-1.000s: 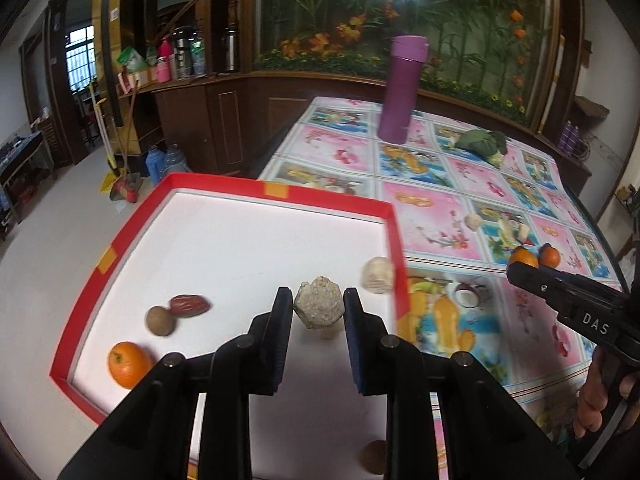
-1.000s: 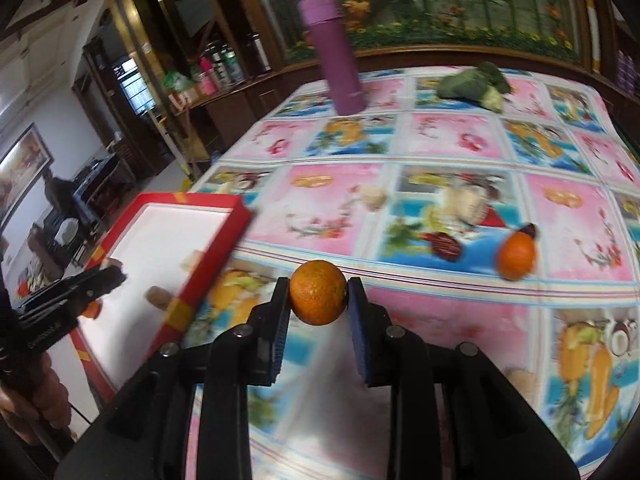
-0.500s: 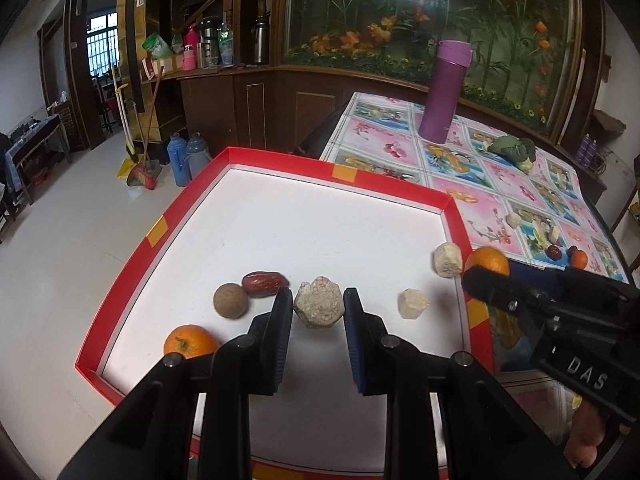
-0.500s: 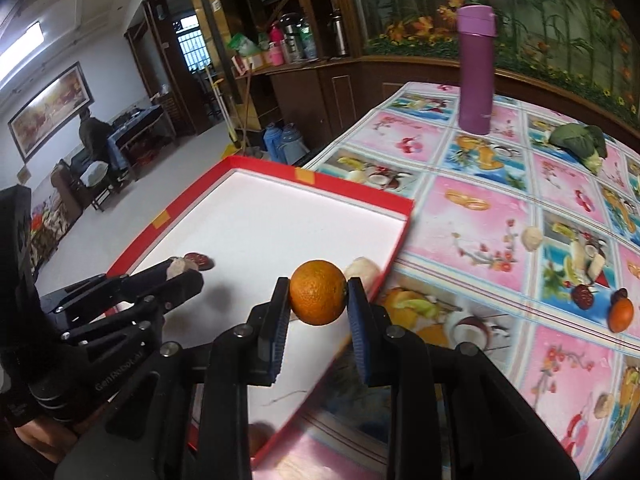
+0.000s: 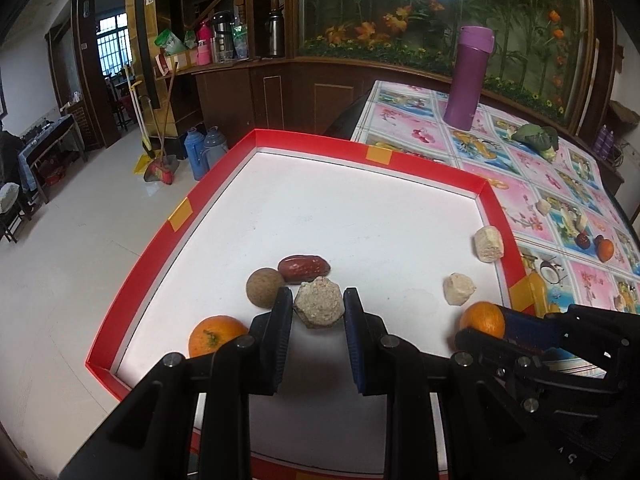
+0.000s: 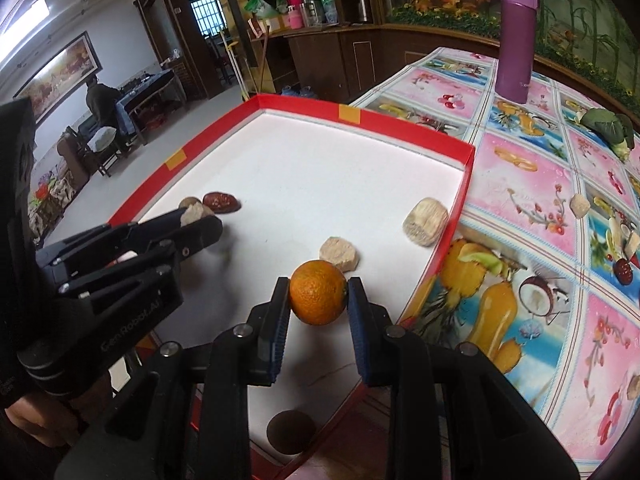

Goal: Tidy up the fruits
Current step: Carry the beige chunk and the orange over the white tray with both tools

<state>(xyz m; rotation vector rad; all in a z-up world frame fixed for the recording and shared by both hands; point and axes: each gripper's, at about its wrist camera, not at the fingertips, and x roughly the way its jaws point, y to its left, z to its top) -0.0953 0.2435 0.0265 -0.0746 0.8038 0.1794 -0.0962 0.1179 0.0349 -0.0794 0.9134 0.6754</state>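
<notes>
My left gripper (image 5: 318, 308) is shut on a beige faceted lump (image 5: 319, 306), low over the white floor of the red-rimmed tray (image 5: 420, 164). Just beyond it lie a red date (image 5: 304, 268), a brown round fruit (image 5: 264, 292) and an orange (image 5: 216, 340). My right gripper (image 6: 318, 298) is shut on an orange (image 6: 318, 297) over the tray's right part; it also shows in the left wrist view (image 5: 482, 320). Two pale chunks (image 6: 339, 255) (image 6: 425, 221) lie in the tray near its right wall.
On the flowered tablecloth stand a purple flask (image 6: 516, 38) and a green vegetable (image 6: 608, 126) at the far end. An orange and dark fruits (image 5: 596, 242) lie right of the tray. A dark round fruit (image 6: 290, 432) sits under my right gripper. The floor drops off left.
Both grippers have moved over the tray with their loads. The left has come down beside the date and brown fruit; the right has come in from the tablecloth across the tray's right wall.
</notes>
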